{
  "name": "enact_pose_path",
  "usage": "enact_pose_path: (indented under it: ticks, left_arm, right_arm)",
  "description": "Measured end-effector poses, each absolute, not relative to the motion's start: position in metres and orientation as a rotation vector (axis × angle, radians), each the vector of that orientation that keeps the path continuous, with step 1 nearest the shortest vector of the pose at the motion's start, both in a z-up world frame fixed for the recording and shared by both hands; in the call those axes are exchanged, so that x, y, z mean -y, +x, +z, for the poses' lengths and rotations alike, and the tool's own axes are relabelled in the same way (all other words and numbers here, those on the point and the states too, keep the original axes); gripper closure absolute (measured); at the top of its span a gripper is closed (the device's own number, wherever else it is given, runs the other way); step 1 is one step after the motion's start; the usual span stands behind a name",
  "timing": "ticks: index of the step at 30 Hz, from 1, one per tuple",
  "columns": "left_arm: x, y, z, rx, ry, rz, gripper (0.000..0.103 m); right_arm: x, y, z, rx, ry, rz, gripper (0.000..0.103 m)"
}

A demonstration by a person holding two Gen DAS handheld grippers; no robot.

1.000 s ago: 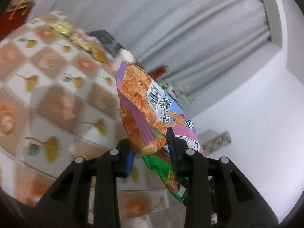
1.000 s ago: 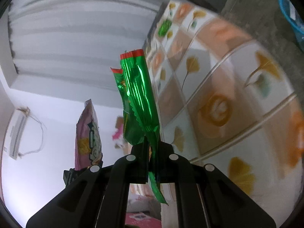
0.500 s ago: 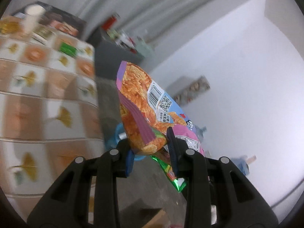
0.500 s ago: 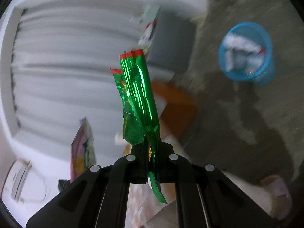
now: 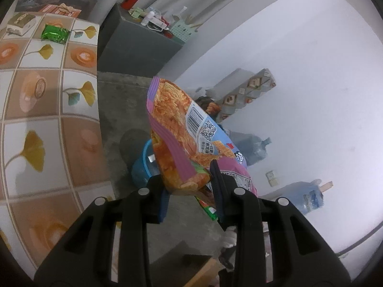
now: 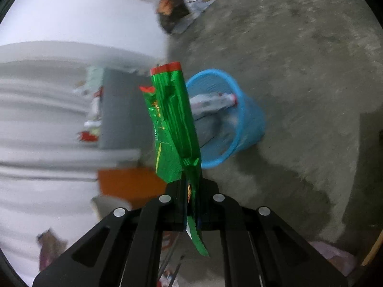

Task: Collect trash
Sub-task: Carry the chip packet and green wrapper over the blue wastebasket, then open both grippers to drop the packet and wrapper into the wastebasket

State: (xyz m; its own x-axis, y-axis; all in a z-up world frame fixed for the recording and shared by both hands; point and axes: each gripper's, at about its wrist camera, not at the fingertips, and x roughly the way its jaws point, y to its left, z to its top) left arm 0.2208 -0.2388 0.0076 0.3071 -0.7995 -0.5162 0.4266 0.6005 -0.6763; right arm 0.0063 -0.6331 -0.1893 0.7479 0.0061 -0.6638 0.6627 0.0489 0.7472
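Observation:
My left gripper is shut on a pink and orange snack bag that stands up from the jaws. Behind the bag, on the concrete floor beside the table, a blue bin is partly hidden. My right gripper is shut on a shiny green wrapper with a red top edge. Past that wrapper stands the blue bin, holding some white trash. The wrapper's lower tip shows in the left wrist view as a green strip under the bag.
A tiled tablecloth covers the table at left, with a green packet and a small box on it. A grey cabinet with clutter stands behind. Water jugs sit by the white wall.
Both grippers swung away from the table toward the floor, each keeping its wrapper. The blue bin has come into view and now sits closer and nearer the centre of the right wrist view.

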Motion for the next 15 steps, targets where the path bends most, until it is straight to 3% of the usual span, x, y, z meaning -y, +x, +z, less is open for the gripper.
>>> enact_pose_path:
  ticks: [6, 8, 10, 15]
  left_arm:
    - [0.256, 0.238, 0.004, -0.963, -0.420, -0.827, 0.074]
    - [0.268, 0.242, 0.002, -0.979, -0.403, -0.825, 0.074]
    - [0.283, 0.247, 0.000, -0.990, -0.378, -0.829, 0.074]
    - [0.336, 0.264, -0.007, -1.041, -0.304, -0.839, 0.074]
  right_arm:
    - [0.655, 0.054, -0.216, -0.685, 1.412, -0.646, 0.093]
    - [0.658, 0.068, -0.228, -0.724, 1.410, -0.628, 0.087]
    - [0.661, 0.082, -0.238, -0.733, 1.408, -0.599, 0.069]
    - [0.665, 0.092, -0.248, -0.725, 1.409, -0.538, 0.064]
